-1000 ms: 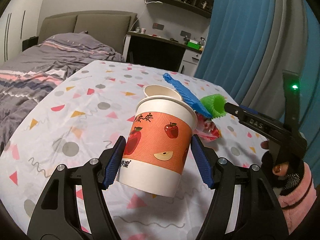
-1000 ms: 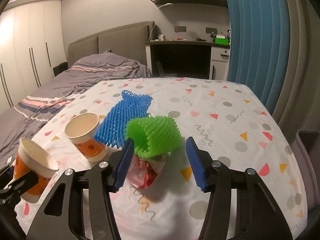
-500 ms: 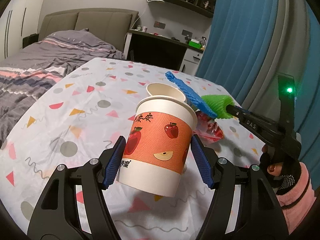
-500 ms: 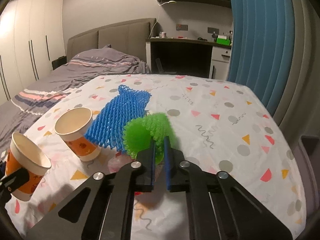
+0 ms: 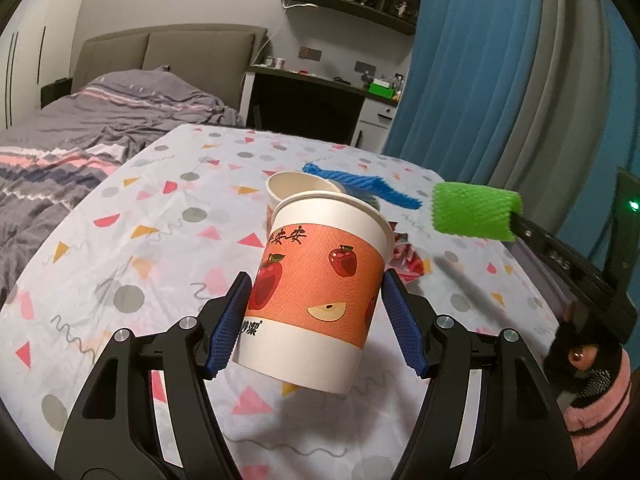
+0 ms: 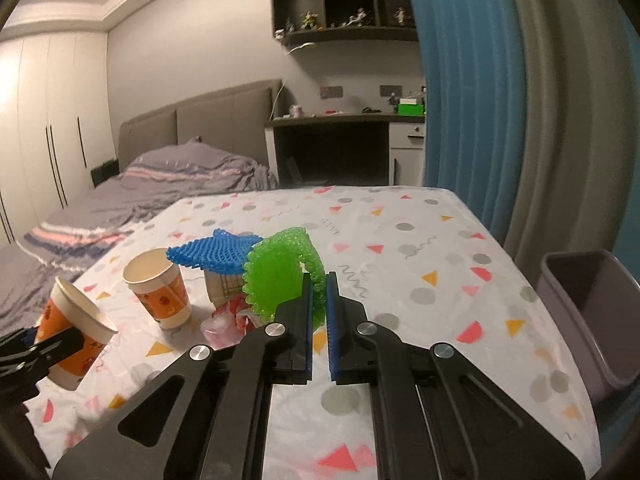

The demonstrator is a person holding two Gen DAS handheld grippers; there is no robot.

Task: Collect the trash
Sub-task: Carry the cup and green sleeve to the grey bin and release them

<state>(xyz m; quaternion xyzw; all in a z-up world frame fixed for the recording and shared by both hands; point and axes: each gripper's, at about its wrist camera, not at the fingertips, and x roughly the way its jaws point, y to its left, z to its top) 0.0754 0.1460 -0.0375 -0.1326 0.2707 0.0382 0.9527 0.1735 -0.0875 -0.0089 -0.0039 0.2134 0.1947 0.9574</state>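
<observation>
My left gripper (image 5: 316, 312) is shut on an orange paper cup with apples (image 5: 320, 292) and holds it tilted above the table; the cup also shows in the right wrist view (image 6: 76, 332). My right gripper (image 6: 319, 300) is shut on a green foam net (image 6: 280, 272), lifted off the table; it also shows in the left wrist view (image 5: 476, 212). A second paper cup (image 6: 158, 288), a blue foam net (image 6: 212, 254), a small box (image 6: 222, 286) and a red-white wrapper (image 6: 228, 320) lie on the table.
The table has a white cloth with coloured shapes (image 6: 400, 260). A grey bin (image 6: 592, 312) stands beside the table's right edge. A bed (image 5: 80, 140) lies to the left, a desk (image 5: 320, 100) behind, blue curtains (image 5: 500, 80) to the right.
My right gripper closed on the green foam net and lifted it up off the wrapper. The left gripper kept holding the cup, nearly still.
</observation>
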